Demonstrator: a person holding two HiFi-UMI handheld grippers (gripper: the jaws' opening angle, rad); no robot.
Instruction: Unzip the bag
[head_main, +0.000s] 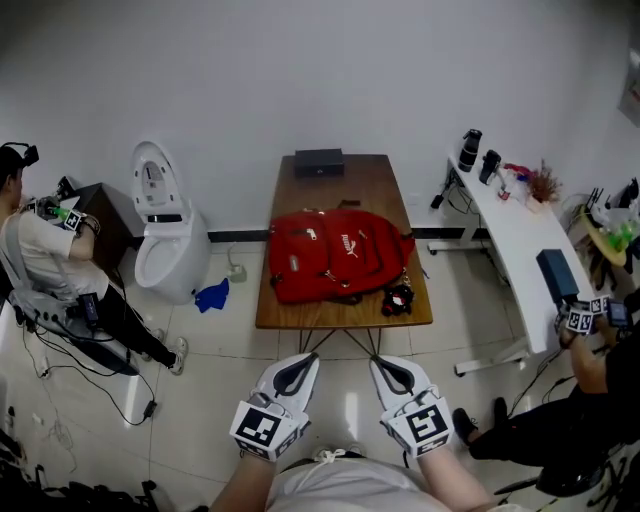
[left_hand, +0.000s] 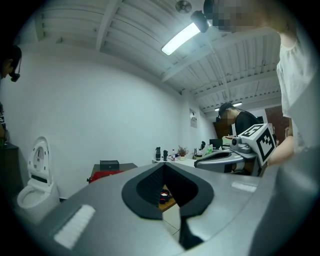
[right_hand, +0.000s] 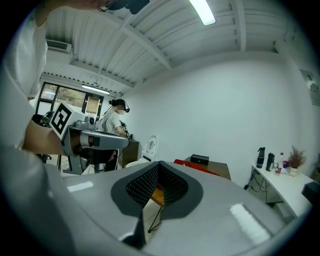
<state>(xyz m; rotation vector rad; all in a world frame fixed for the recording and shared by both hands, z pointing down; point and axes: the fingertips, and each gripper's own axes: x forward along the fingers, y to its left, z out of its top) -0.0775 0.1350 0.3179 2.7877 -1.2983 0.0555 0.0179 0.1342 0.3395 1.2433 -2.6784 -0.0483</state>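
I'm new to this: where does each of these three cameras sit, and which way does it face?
Head view: on the person's head, facing steeply down at the red fabric backpack on the brown wooden table; left gripper, right gripper and the person's white shirt show.
Left gripper view: on the left gripper, facing along its shut jaws towards the table; right gripper shows at right.
Right gripper view: mirrored; left gripper shows at left.
Shared: both gripper views see the backpack.

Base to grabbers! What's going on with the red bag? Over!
Left gripper and right gripper shut, empty, short of the table. Red bag lying there, untouched. Small black-and-red item beside it.
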